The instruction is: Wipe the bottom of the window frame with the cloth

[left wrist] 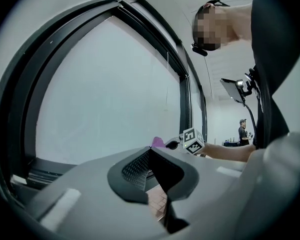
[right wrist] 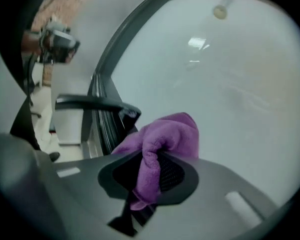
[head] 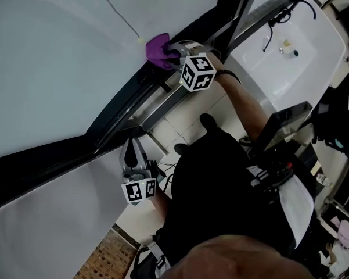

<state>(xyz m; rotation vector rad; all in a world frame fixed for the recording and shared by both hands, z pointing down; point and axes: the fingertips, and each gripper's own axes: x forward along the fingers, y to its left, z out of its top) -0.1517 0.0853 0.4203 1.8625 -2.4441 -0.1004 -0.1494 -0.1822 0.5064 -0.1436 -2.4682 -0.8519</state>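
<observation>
A purple cloth (head: 158,50) is bunched against the dark window frame (head: 122,106), low by the glass, at the upper middle of the head view. My right gripper (head: 174,55) is shut on it, marker cube behind. In the right gripper view the cloth (right wrist: 162,144) hangs out of the closed jaws of that gripper (right wrist: 149,171), in front of the pane and beside the frame's rails (right wrist: 102,119). My left gripper (head: 132,147) hovers lower along the frame, shut and holding nothing. In the left gripper view this gripper (left wrist: 152,176) points along the window, with the cloth (left wrist: 158,142) far ahead.
A white countertop (head: 290,45) with small items lies at the upper right. Dark equipment on a stand (head: 279,156) is at the right. My shoes (head: 208,121) stand on pale tiles below the frame. Another person (left wrist: 243,131) stands far off.
</observation>
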